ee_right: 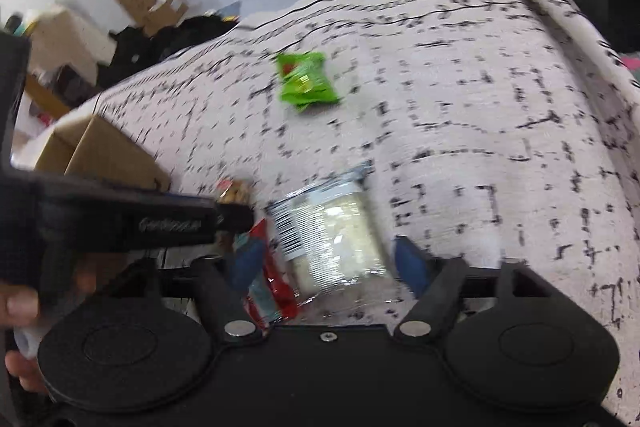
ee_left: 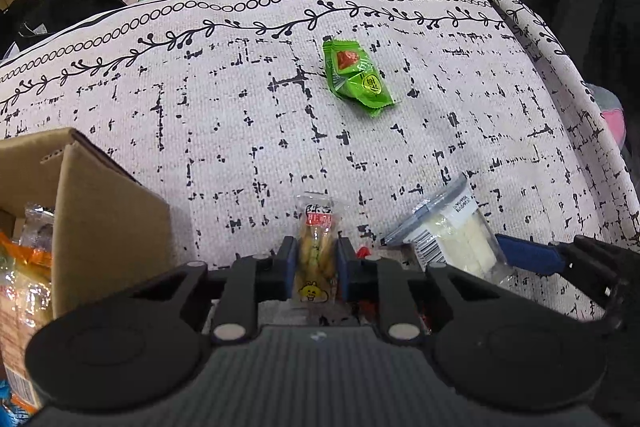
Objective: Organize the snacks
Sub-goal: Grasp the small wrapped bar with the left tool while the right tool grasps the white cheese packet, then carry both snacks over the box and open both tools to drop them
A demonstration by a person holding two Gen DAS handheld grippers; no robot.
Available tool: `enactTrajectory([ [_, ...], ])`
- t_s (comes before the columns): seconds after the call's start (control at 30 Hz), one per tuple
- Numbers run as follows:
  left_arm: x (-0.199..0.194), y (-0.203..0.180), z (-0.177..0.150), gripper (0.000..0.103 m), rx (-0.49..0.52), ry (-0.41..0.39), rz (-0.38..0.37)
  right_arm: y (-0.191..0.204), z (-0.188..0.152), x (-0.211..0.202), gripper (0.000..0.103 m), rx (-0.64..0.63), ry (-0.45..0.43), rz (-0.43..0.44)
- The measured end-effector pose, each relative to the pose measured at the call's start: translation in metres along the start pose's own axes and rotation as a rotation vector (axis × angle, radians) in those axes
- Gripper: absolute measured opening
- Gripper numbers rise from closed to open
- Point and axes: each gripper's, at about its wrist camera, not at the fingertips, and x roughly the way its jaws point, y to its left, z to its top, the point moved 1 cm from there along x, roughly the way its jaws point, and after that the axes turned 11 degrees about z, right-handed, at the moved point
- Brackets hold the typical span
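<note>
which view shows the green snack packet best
The left wrist view: the green snack packet lies sharp and unobstructed on the patterned cloth, with its red picture and crimped edges readable. The right wrist view shows the same packet, but motion blur smears its print.

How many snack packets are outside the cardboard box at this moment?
4. A green packet lies far out on the cloth; a clear packet is in the left tongs; a white packet and a red packet lie between the right tongs. More may be hidden.
</note>
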Motion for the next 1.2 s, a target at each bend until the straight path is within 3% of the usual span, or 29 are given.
enactTrajectory([
  [0.13, 0.000, 0.002, 0.000, 0.019, -0.007, 0.002, -0.005, 0.007, -0.002, 0.005, 0.076, -0.043, 0.011, -0.034],
  [0.33, -0.003, 0.002, 0.000, 0.018, -0.015, -0.004, -0.003, -0.010, -0.002, -0.006, 0.051, 0.029, -0.020, -0.023],
  [0.77, -0.024, 0.002, -0.007, 0.017, -0.012, -0.028, -0.019, -0.011, -0.014, -0.031, 0.047, 0.064, -0.056, -0.165],
  [1.07, -0.056, 0.005, -0.015, 0.018, -0.013, -0.053, -0.039, -0.010, -0.007, -0.055, 0.044, 0.138, -0.122, -0.161],
  [1.2, -0.073, 0.012, -0.019, 0.017, -0.035, -0.074, -0.009, -0.001, -0.009, -0.067, 0.043, 0.160, -0.134, -0.146],
])
